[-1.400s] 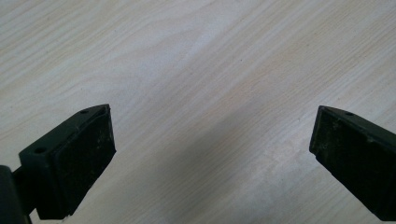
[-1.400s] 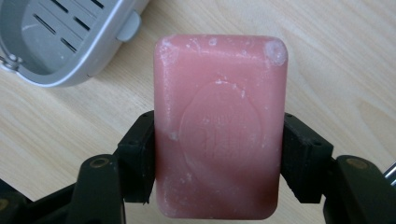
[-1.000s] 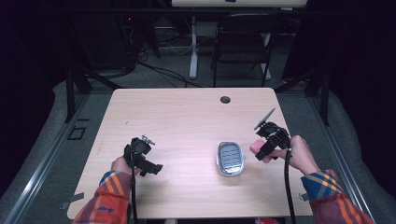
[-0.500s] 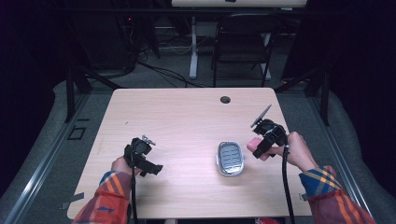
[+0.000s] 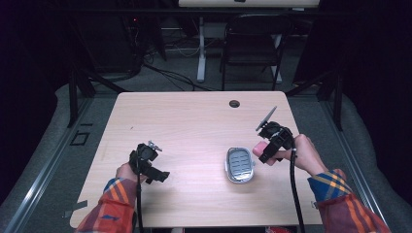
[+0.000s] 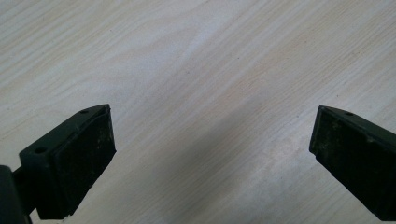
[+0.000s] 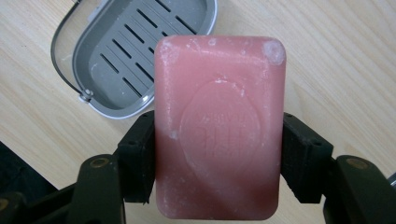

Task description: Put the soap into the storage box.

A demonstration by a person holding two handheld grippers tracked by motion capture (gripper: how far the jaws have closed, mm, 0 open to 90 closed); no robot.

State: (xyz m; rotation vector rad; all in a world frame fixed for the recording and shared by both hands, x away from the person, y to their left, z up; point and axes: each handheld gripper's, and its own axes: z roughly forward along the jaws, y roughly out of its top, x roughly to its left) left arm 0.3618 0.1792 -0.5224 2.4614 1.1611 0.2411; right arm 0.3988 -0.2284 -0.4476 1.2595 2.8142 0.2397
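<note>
Soap, a pink rectangular bar (image 7: 219,126) with an oval stamp on its face, hangs above a pale wooden table (image 5: 194,121), just to the right of a grey slotted soap dish (image 5: 240,165) with a metal rim.

At the left, the left gripper (image 5: 153,167) rests low over bare wood near the front edge; its jaws stand wide apart with nothing between them, as the left gripper view makes plain. In the middle, the dish lies flat, its tray vacant. At the right, the right gripper (image 7: 219,154) has its jaws clenched on the bar's long sides, the pads pressing on both flanks.

The step in hand appears to be setting the bar into the dish. Done well, that likely means carrying the bar over the tray's centre, matching its long axis to the dish's, lowering until it sits on the slats, and only then releasing, since a tilted drop could catch the metal rim or skid the light dish.

Open wood lies all round the dish. The table's right edge sits close behind the right hand (image 5: 303,154), and a small round cable hole (image 5: 234,103) marks the far side, well apart.
</note>
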